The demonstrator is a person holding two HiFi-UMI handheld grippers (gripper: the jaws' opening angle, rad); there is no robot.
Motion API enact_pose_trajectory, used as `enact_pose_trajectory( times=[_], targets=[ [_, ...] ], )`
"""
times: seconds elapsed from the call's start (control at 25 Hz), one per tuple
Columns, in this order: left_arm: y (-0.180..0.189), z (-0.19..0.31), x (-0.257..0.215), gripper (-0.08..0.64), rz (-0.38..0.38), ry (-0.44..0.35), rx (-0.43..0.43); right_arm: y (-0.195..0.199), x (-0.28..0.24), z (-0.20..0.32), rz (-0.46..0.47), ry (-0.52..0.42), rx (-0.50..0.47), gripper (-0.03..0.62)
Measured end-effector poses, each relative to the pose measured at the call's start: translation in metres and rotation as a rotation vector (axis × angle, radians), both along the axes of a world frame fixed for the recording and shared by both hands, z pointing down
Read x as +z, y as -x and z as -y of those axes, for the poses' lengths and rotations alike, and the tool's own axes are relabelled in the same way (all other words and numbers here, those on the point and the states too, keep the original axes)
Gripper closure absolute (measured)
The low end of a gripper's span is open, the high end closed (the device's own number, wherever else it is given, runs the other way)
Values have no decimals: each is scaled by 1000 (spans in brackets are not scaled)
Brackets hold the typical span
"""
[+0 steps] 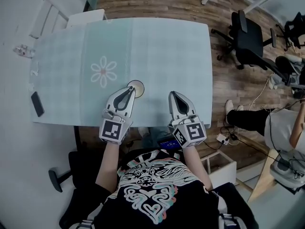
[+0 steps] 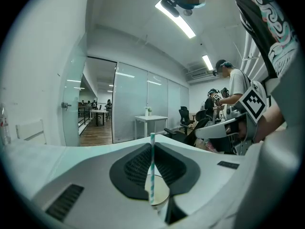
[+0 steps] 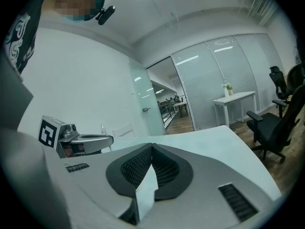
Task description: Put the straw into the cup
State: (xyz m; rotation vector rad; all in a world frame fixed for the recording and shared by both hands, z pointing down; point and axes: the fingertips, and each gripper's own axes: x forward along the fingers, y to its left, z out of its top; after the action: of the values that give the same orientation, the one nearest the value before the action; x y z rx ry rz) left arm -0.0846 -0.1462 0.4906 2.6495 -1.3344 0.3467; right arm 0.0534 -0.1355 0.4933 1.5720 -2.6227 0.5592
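A teal-and-white striped straw (image 2: 151, 171) stands upright, with my left gripper (image 2: 152, 144) shut on it. Its lower end hangs over the open cup (image 2: 161, 193), which shows just beneath the jaws. In the head view the small round cup (image 1: 136, 86) sits on the pale green tablecloth (image 1: 157, 56) at the tip of the left gripper (image 1: 129, 89). My right gripper (image 1: 173, 96) rests a hand's width to the right near the front edge. It is shut (image 3: 152, 147) on a white piece of paper (image 3: 146, 191).
A dark phone (image 1: 37, 103) lies at the table's left edge and a small bottle (image 1: 21, 50) at the far left. A flower motif (image 1: 103, 71) marks the cloth. Black office chairs (image 1: 249, 38) and a seated person (image 1: 281, 125) are to the right.
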Motion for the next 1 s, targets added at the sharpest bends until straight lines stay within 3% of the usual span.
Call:
enact_pose_trajectory(
  times=[0.48, 1.0],
  targets=[
    [-10, 8, 14, 523, 59, 13, 23, -13, 6, 9, 2, 13, 13, 575],
    [-15, 23, 16, 523, 34, 13, 17, -12, 7, 17, 7, 23, -5, 577]
  ],
)
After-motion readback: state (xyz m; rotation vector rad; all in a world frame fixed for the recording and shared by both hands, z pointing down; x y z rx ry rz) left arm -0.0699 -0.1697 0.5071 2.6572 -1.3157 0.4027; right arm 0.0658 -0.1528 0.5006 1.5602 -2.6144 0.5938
